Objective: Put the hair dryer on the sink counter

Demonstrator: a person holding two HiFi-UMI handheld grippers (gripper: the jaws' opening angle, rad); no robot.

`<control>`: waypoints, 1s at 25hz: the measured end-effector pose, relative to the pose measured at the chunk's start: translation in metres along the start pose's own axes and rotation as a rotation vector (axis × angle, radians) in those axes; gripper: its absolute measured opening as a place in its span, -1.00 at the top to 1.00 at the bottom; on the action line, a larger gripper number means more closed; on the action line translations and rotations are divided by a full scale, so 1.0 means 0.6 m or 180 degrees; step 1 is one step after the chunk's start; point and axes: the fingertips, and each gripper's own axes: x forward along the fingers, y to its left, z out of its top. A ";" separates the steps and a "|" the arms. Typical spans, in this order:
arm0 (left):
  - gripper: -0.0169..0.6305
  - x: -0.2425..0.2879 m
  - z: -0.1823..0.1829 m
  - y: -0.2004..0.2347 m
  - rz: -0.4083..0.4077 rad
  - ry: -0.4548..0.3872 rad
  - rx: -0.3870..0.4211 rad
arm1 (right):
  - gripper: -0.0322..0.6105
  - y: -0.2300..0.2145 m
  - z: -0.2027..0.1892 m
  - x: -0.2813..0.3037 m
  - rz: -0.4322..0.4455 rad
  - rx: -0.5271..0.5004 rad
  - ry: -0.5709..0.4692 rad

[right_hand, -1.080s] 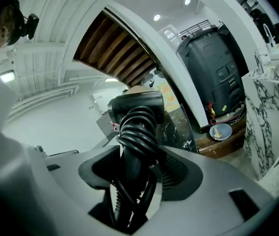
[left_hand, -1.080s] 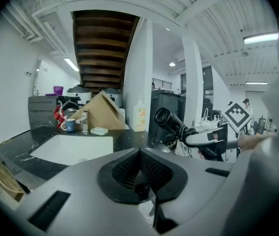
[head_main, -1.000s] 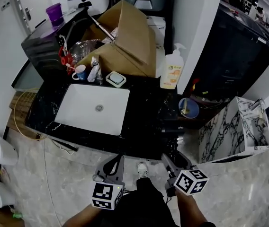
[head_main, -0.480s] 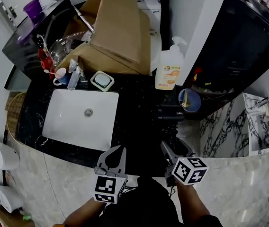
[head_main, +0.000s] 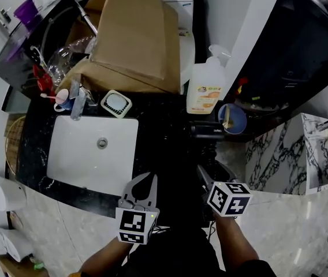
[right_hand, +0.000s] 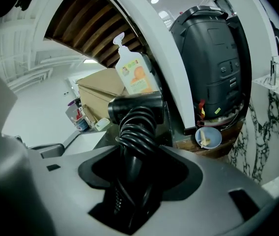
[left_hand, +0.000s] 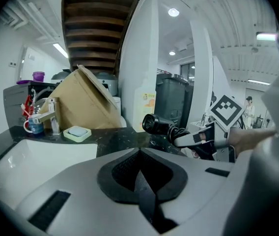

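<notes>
A black hair dryer (head_main: 205,131) with its cord coiled round the handle is held in my right gripper (head_main: 210,167), which is shut on the handle. Its barrel lies crosswise over the right end of the black stone sink counter (head_main: 164,126), just in front of the soap bottle; I cannot tell whether it touches the stone. In the right gripper view the dryer (right_hand: 135,108) rises out of the jaws of that gripper (right_hand: 128,181). The left gripper (head_main: 151,179) hangs shut and empty at the counter's front edge. From the left gripper view the dryer (left_hand: 157,125) shows to the right.
A white basin (head_main: 92,154) fills the counter's left half. Behind it are a soap dish (head_main: 116,104), a cup (head_main: 63,100) and a large cardboard box (head_main: 135,33). A pump soap bottle (head_main: 205,88) and a blue bowl (head_main: 231,119) stand close to the dryer. A white pillar rises at right.
The view has closed in on the counter. The right gripper has carried the hair dryer farther in, toward the soap bottle. The left gripper stays shut near the front edge.
</notes>
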 end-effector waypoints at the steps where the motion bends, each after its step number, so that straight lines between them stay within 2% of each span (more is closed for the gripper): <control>1: 0.92 0.006 0.001 0.001 -0.0007 0.0006 -0.0002 | 0.10 -0.004 0.003 0.004 -0.0031 -0.0014 0.0018; 9: 0.92 0.035 -0.003 0.006 -0.0004 0.0071 -0.0061 | 0.10 -0.022 0.004 0.035 -0.0253 -0.0142 0.0193; 18: 0.92 0.024 -0.007 0.015 0.0042 0.0073 -0.0117 | 0.10 -0.022 -0.011 0.050 -0.0435 -0.0183 0.0293; 25: 0.92 0.010 -0.005 0.010 0.0030 0.0022 -0.0128 | 0.08 -0.028 -0.023 0.065 -0.0663 -0.0452 0.0408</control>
